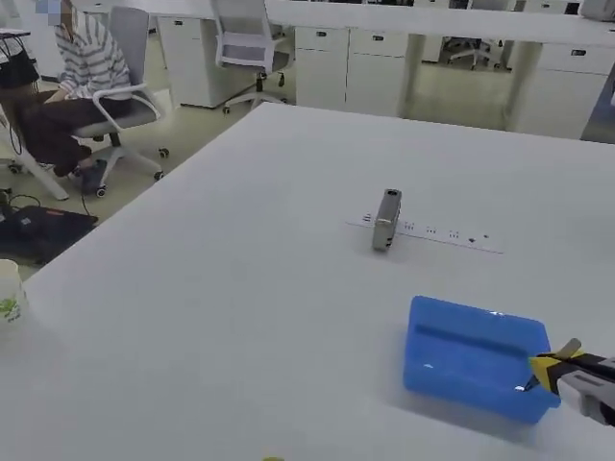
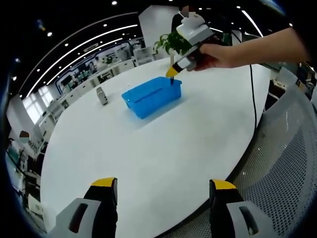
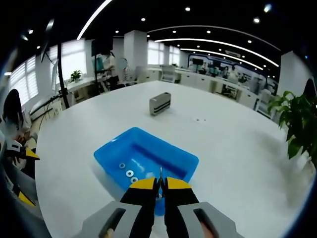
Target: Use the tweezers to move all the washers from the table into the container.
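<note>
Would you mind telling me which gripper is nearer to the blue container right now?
Right. The right gripper holds the tweezers over the blue container at its rim. The left gripper hangs back by the table edge, well short of it.

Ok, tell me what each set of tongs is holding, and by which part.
Right tongs: shut on the tweezers, clamped on their rear part, tips projecting forward over the blue container. Left tongs: open, holding nothing.

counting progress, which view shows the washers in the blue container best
The right gripper view: it looks into the blue container, with washers plain on its floor. Head and left gripper views show the container, washers unclear.
</note>
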Available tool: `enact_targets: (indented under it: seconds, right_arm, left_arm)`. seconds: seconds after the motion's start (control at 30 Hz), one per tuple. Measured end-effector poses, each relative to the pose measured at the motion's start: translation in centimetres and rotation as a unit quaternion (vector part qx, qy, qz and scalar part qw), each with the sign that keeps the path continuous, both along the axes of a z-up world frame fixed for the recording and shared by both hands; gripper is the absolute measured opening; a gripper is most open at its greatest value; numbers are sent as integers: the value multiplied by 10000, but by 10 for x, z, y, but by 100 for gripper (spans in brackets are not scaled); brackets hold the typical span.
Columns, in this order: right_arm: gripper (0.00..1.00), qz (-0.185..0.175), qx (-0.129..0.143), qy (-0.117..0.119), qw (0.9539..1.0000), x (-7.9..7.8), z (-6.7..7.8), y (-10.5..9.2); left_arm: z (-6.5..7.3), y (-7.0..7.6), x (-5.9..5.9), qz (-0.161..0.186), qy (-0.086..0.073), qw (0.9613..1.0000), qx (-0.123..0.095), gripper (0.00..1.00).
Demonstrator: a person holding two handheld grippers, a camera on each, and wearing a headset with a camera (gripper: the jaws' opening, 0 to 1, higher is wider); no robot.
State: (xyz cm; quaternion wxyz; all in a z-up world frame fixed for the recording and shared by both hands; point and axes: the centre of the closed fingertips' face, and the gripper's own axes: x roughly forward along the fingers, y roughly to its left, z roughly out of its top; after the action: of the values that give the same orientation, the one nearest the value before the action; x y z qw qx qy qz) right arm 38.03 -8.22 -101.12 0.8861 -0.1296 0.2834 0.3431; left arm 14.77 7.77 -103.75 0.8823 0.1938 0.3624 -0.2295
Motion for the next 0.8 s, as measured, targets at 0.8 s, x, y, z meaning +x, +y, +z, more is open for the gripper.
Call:
enact_targets:
  seconds: [0.8]
  right_arm:
    - [2,14,102,247,9996,2,-15,5]
  left_arm:
    - [-1,0,-1,-19,55,10000,8,73]
